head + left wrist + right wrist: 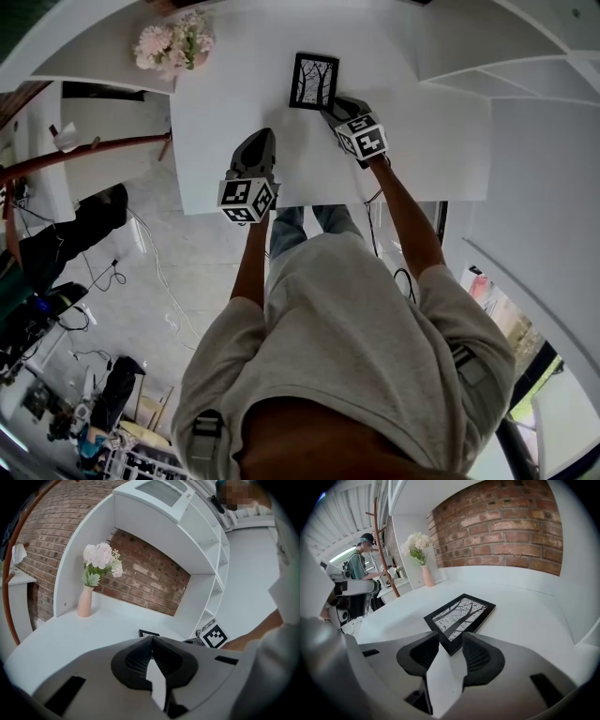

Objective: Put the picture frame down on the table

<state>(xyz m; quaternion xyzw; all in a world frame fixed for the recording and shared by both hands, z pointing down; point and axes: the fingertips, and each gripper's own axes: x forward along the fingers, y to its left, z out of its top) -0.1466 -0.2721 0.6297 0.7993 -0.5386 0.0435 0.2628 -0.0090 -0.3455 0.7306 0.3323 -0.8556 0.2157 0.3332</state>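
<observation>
A black picture frame (314,82) with a tree print lies flat on the white table (225,112), face up. In the right gripper view the frame (461,616) fills the middle, and its near corner sits between the spread jaws of my right gripper (450,644), which is open. In the head view the right gripper (330,105) rests at the frame's near right corner. My left gripper (261,141) hovers over the table's front part, left of the frame, shut with nothing in it. From the left gripper (152,641) the frame (149,633) shows just past the jaw tips.
A pink vase of pale flowers (173,42) stands at the table's back left corner. White shelves (213,555) and a brick wall (501,522) close the back. The table's front edge (281,208) is near my legs. A person (358,564) stands far off at the left.
</observation>
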